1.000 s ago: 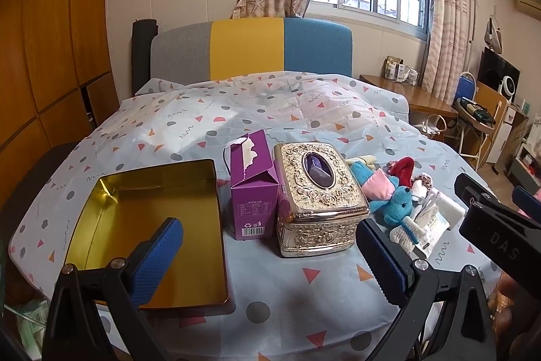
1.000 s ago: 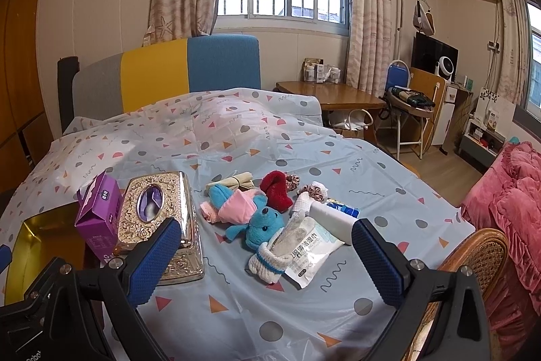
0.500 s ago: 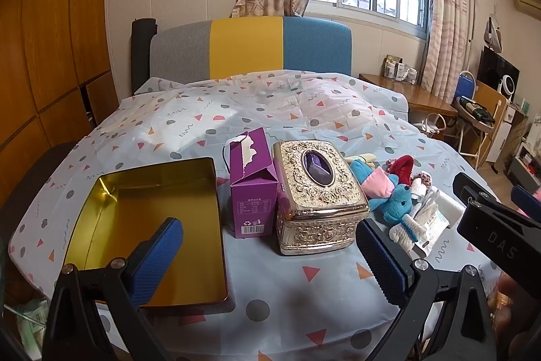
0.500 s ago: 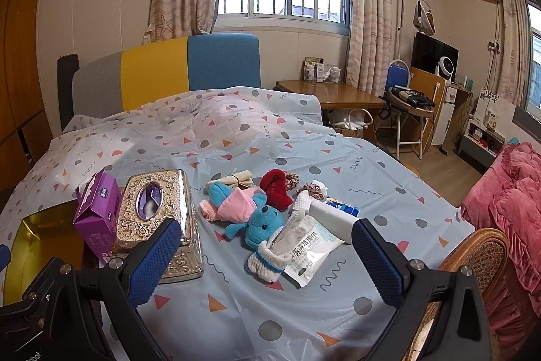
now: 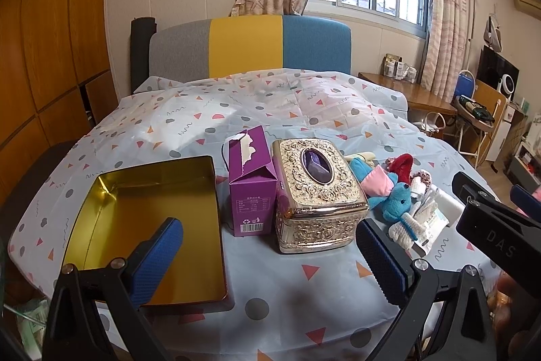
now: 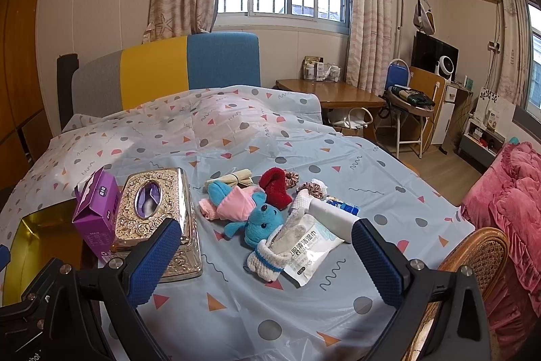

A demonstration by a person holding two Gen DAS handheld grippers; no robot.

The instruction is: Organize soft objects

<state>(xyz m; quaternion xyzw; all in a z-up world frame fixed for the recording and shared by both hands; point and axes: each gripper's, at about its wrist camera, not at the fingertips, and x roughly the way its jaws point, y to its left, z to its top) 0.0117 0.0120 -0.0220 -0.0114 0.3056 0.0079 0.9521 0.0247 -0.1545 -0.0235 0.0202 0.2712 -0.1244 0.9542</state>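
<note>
A pile of soft things lies on the patterned cloth: a blue plush toy [image 6: 262,220], a pink cloth [image 6: 236,205], a red plush piece [image 6: 275,185], a white-and-blue sock [image 6: 265,261], scrunchies [image 6: 311,186] and a wet-wipes pack [image 6: 309,247]. The blue plush also shows in the left wrist view [image 5: 399,200]. An open gold tin [image 5: 145,225] lies at the left. My left gripper [image 5: 270,263] is open and empty, above the table's near edge. My right gripper [image 6: 267,263] is open and empty, just short of the sock.
A purple carton [image 5: 252,178] and an ornate gold tissue box [image 5: 316,192] stand between the tin and the pile. A wicker chair [image 6: 480,259] is at the near right edge. A wooden desk [image 6: 333,93] and a pink bedspread [image 6: 514,192] are to the right.
Both views have shifted very slightly; the objects sit a touch nearer. Nothing was grasped or moved.
</note>
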